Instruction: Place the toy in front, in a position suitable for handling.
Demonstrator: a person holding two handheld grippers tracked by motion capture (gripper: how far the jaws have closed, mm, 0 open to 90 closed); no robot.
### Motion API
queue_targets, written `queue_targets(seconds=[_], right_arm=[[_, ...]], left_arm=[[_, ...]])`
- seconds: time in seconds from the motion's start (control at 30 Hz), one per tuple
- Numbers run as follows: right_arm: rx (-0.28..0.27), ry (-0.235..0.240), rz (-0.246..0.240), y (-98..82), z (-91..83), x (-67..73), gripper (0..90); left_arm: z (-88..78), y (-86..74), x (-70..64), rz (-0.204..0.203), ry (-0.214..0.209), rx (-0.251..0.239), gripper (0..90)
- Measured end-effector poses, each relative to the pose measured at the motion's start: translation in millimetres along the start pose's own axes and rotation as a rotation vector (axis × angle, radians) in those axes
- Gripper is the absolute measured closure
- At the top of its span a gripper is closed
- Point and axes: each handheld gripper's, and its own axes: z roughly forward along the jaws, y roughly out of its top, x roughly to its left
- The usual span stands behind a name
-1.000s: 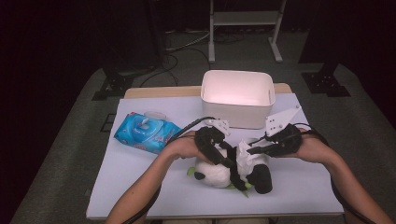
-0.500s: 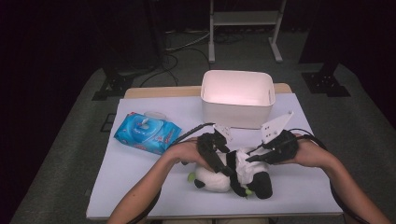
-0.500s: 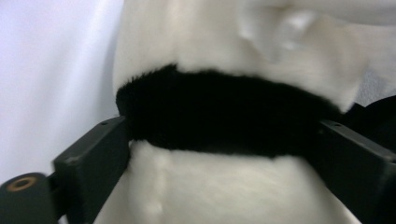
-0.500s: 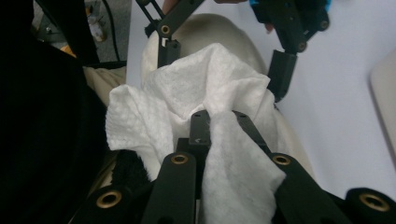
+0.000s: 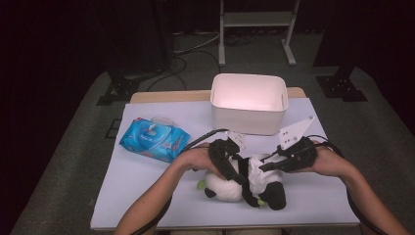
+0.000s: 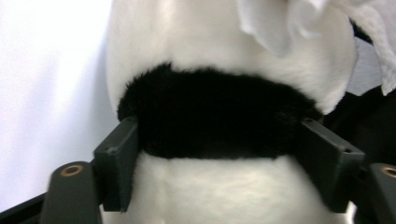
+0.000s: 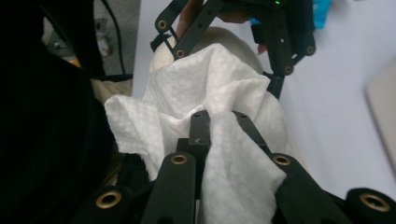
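A black-and-white plush panda [image 5: 222,188] lies on the white table sheet near the front edge. My left gripper [image 5: 230,164] straddles its body. In the left gripper view [image 6: 217,140] both pads press into the black fur band of the panda [image 6: 210,42]; the jaws have just been closing with the toy between them. My right gripper [image 5: 264,166] comes in from the right, shut on a crumpled white wipe [image 5: 255,169]. The right gripper view shows that gripper [image 7: 219,116] with the wipe [image 7: 196,88] bunched around its jaws and resting against the panda's white body.
A white plastic bin [image 5: 248,103] stands at the back of the table, just beyond both hands. A blue pack of wipes [image 5: 154,139] lies at the left. The table sheet [image 5: 147,200] has free room at front left and at far right.
Both hands have stayed at the panda, shifting only slightly. The right gripper still holds the wipe against the toy. The left gripper has resettled around the body.
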Motion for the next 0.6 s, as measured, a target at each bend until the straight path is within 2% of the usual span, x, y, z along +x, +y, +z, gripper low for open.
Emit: queue_targets(seconds=[0.1, 0.13, 0.23, 0.27, 0.33, 0.37, 0.47, 0.6], right_arm=[[-0.008, -0.037, -0.005, 5.1, -5.6, -4.2, 79.3], [-0.011, -0.048, -0.007, 6.8, -7.0, -6.1, 79.3], [-0.004, -0.076, 0.001, 10.7, -8.0, -12.6, 79.2], [0.006, -0.091, 0.002, 11.3, -5.4, -15.4, 79.2], [0.021, -0.088, 0.004, 11.7, 0.8, -17.2, 79.2], [0.021, -0.085, 0.003, 11.7, 3.1, -17.4, 79.2], [0.030, -0.070, 0.008, 10.4, 11.6, -16.2, 79.2], [0.045, -0.068, 0.008, 10.0, 13.9, -10.5, 79.2]], left_arm=[[-10.5, 5.7, -0.7, 0.029, 0.065, -0.002, 27.1], [-13.0, 7.2, -0.8, 0.045, 0.096, 0.004, 27.1], [-15.8, 9.8, 0.3, 0.076, 0.155, 0.025, 27.0], [-14.1, 9.2, 0.4, 0.072, 0.159, 0.028, 26.9], [-9.7, 5.4, 0.3, 0.067, 0.155, 0.036, 25.5], [-7.1, 1.0, -0.1, 0.059, 0.152, 0.023, 24.7], [-8.0, -5.9, -2.7, 0.054, 0.156, -0.009, 20.5], [-12.2, -11.1, -8.3, 0.030, 0.183, -0.007, 11.3]])
